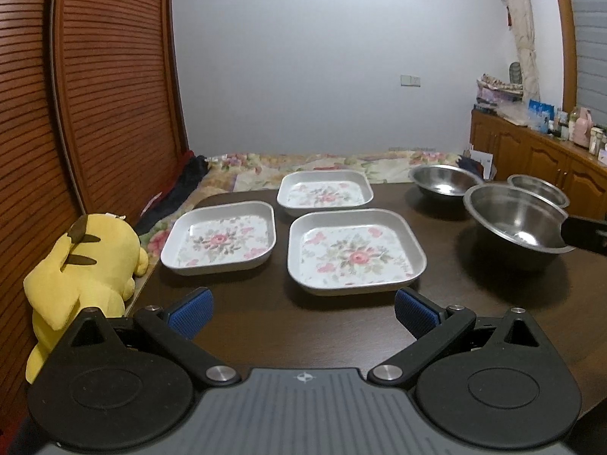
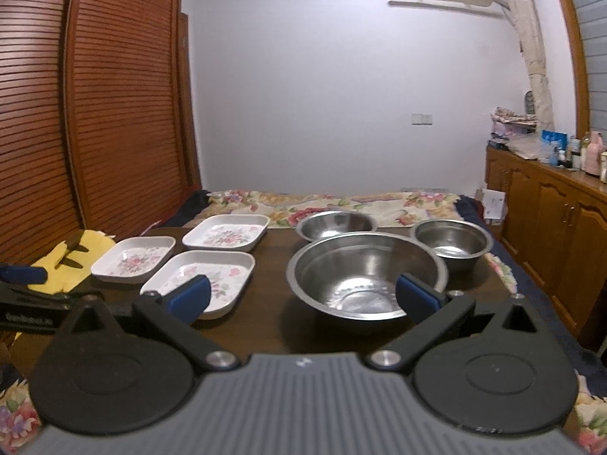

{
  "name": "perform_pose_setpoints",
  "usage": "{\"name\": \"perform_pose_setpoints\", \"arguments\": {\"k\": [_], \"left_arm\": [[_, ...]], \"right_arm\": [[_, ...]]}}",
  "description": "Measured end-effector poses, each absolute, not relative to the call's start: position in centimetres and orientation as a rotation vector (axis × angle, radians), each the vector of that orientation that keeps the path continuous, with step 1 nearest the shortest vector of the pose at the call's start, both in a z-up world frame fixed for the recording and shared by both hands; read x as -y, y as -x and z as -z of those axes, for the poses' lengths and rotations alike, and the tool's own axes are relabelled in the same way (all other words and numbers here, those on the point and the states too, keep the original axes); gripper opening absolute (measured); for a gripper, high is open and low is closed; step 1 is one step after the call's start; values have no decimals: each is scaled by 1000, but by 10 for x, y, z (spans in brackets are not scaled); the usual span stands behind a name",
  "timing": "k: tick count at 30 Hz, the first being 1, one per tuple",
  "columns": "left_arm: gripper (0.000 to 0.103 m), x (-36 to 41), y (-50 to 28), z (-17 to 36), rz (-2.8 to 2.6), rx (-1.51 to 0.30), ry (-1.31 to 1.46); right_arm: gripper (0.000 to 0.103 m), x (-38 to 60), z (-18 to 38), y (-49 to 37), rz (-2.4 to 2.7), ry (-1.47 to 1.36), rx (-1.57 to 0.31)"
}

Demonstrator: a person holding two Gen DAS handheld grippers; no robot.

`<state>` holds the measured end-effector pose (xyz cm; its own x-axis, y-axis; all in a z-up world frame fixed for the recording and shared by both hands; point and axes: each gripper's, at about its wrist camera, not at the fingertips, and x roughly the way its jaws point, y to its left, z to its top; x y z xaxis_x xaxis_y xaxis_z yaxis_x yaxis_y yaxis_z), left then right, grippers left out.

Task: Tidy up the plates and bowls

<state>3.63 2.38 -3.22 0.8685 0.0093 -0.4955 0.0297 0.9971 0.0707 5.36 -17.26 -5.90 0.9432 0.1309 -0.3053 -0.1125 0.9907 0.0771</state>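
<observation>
Three square white plates with a pink flower print lie on the dark table: a near one (image 1: 354, 252) (image 2: 206, 278), a left one (image 1: 222, 237) (image 2: 134, 259) and a far one (image 1: 324, 191) (image 2: 227, 235). Three steel bowls stand to their right: a large near one (image 1: 512, 220) (image 2: 364, 273), a far one (image 1: 444, 180) (image 2: 335, 223) and a small one (image 1: 538, 187) (image 2: 451, 240). My left gripper (image 1: 303, 313) is open and empty, just short of the near plate. My right gripper (image 2: 303, 297) is open, its fingers on either side of the large bowl's near rim.
A yellow plush toy (image 1: 81, 284) (image 2: 72, 258) sits at the table's left edge (image 1: 151, 276). A bed with a floral cover (image 2: 341, 201) lies behind the table. Wooden louvred doors (image 1: 95, 94) stand on the left, a wooden cabinet (image 2: 550, 220) on the right.
</observation>
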Motion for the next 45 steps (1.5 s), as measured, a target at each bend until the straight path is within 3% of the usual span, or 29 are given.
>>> {"name": "perform_pose_setpoints", "arguments": {"k": [28,32,38,45], "left_arm": [[103,-81,-80,29,-24,-521,-17],[103,-85,-84,29,-6,-512,-11],[103,-84,-95,31,35,-507,-15],[85,-84,-116,43,121,-547,40]], "right_arm": [[102,105,57,-121,-300,8,-382],[88,97,63,-134,-318,16,-426],[83,86,76,-148,-331,32,-476],[71,77,84,-158,-331,53,-510]]}}
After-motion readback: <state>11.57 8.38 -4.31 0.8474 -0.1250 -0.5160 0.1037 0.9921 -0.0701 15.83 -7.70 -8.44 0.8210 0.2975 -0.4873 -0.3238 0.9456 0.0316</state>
